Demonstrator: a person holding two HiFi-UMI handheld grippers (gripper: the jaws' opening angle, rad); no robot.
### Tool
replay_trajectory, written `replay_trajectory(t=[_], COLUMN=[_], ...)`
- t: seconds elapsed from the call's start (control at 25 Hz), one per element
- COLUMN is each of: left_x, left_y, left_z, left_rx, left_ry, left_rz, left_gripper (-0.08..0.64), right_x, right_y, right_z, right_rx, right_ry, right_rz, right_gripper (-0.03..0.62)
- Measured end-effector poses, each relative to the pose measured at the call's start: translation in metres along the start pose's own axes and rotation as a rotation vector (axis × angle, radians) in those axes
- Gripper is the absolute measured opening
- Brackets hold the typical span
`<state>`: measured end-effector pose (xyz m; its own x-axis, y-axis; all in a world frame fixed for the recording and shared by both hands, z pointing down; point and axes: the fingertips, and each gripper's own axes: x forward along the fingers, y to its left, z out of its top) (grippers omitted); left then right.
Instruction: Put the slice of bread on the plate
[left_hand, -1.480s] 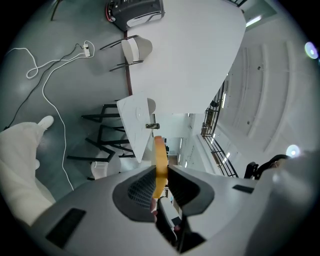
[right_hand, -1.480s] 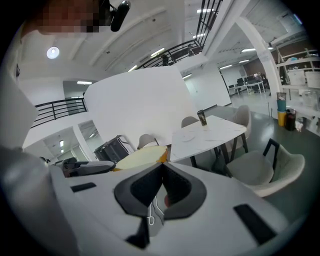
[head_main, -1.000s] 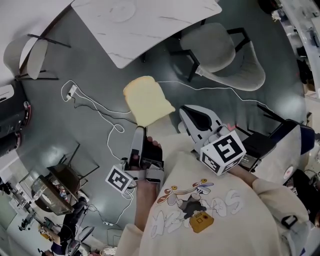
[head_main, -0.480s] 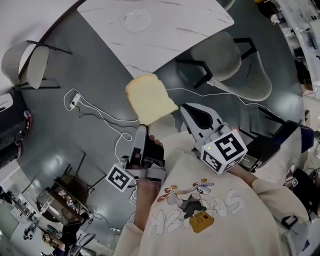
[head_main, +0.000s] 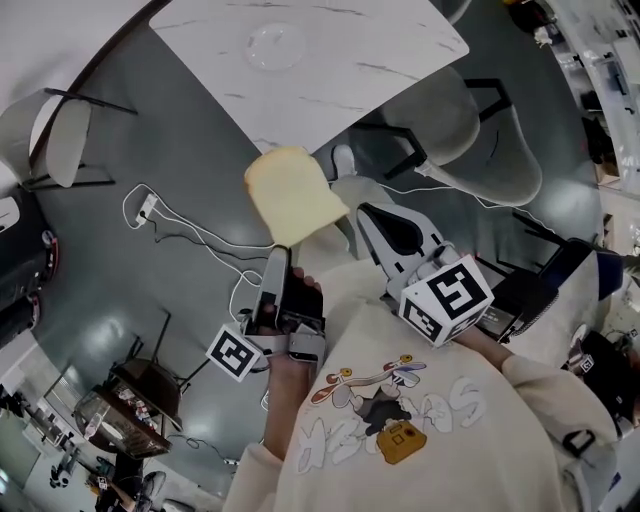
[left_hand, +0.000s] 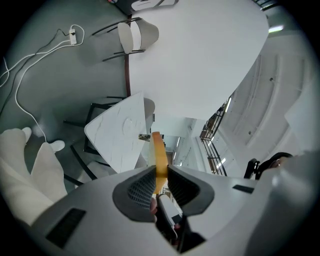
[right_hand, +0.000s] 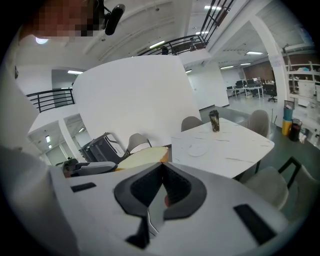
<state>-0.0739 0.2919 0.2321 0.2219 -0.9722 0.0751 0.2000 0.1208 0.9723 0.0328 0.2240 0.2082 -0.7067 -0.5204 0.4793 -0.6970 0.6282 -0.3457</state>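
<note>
Left gripper (head_main: 281, 256): narrow, clamped on the bread (head_main: 293, 193) by one edge, pads pressed to both faces. Carried out in front, roughly level, in the air, just reaching the near edge of the table (head_main: 340, 95) in the head view. Right gripper (right_hand: 161, 170): pinched together on nothing, riding alongside just right of the bread.

Just changed: closer to the table. Against the head view of a second back, more of the tabletop in sight, the plate (head_main: 276, 45) further down into the picture, the bread's far end now at the table's edge instead of short of it. Shoe (head_main: 343, 160) newly showing beside the bread, so judged a step forward, with both grippers borne along together. Same grip on the same edge, same lie of the bread, no sign of slip in the pads. Right gripper likewise unchanged beside it.

For the task: pick-up done, carry well along, placing still to come. Plate bare, set back from the table's near edge, well apart from the bread as yet. Probably calls for a further reach over the tabletop, then lowering flat onto the plate before easing the pads apart.
</note>
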Motion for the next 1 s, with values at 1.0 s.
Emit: replay_trajectory(t=[1.0], left_x=[0.177], left_y=[-0.019], left_z=[0.043], left_rx=[0.045], left_ry=[-0.098], left_rz=[0.070], left_gripper=[0.081], right_x=[0.122], right_y=[-0.112], right_z=[0.115], right_rx=[-0.004], right_ry=[0.045], right_rz=[0.163], right_gripper=[0.006])
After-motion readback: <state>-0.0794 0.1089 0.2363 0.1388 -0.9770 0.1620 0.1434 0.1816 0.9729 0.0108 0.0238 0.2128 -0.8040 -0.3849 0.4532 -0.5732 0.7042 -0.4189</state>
